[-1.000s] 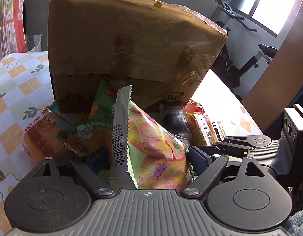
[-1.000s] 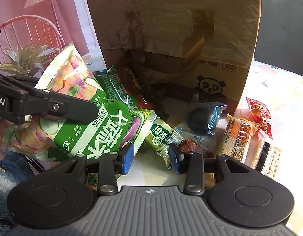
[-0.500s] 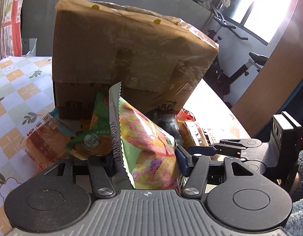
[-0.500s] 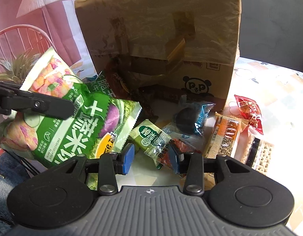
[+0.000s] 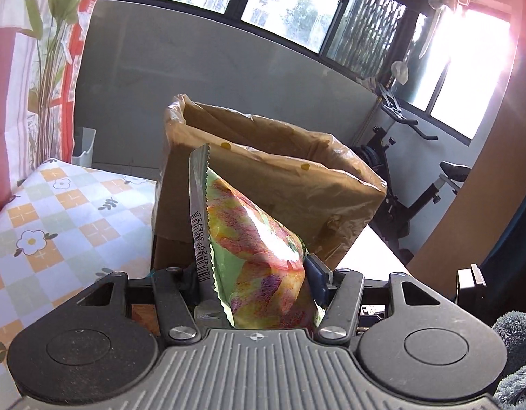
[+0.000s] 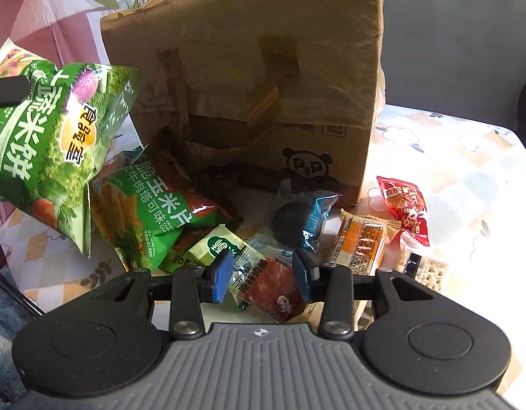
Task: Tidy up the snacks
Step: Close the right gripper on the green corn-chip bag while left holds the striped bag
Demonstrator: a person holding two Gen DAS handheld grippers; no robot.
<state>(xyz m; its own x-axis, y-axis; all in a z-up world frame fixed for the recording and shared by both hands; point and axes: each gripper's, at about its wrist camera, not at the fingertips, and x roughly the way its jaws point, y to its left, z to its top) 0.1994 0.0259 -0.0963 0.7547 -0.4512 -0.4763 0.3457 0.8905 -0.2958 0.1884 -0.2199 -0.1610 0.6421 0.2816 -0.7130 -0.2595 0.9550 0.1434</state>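
Observation:
My left gripper (image 5: 254, 273) is shut on a green rice-cracker bag (image 5: 249, 239), which stands upright between the pads. The bag hangs in the air at the left of the right wrist view (image 6: 40, 143), above the snack pile. Behind it stands a brown cardboard box (image 5: 297, 184) lined with a plastic bag, its top open. My right gripper (image 6: 261, 270) hovers low over the pile before the box (image 6: 245, 68). Its jaws stand a little apart and grip nothing. A red meat-snack packet (image 6: 269, 280) lies on the table under them.
On the table lie a green corn-chip bag (image 6: 143, 212), a small green packet (image 6: 211, 249), a blue cookie packet (image 6: 297, 218), an orange packet (image 6: 360, 242) and a red packet (image 6: 404, 208). The checked tablecloth (image 5: 57, 222) spreads left. An exercise bike (image 5: 399, 171) stands beyond the table.
My left gripper closed on the rice-cracker bag and lifted it off the pile; its view now looks over the box's open top. The right gripper has hardly moved.

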